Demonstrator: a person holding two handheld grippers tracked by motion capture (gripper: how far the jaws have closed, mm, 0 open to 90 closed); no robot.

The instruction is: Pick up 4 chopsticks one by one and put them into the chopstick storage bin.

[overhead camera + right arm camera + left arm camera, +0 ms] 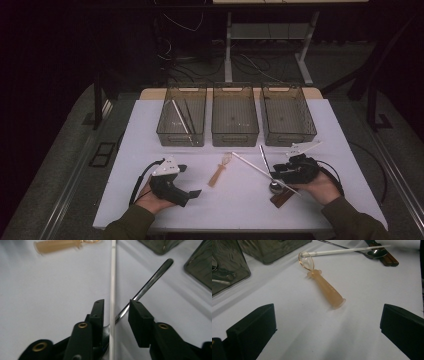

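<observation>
An amber plastic spoon lies mid-table, and in the left gripper view it lies ahead of the jaws. My left gripper is open wide and holds nothing. A thin white stick crosses a metal spoon, which rests on a brown strip. My right gripper is open, its jaws standing on either side of the stick and the spoon's handle without pressing on them.
Three dark clear bins stand in a row at the back: the left bin holds a white stick and thin utensils, the middle bin and the right bin look empty. The table's front edge is near both hands.
</observation>
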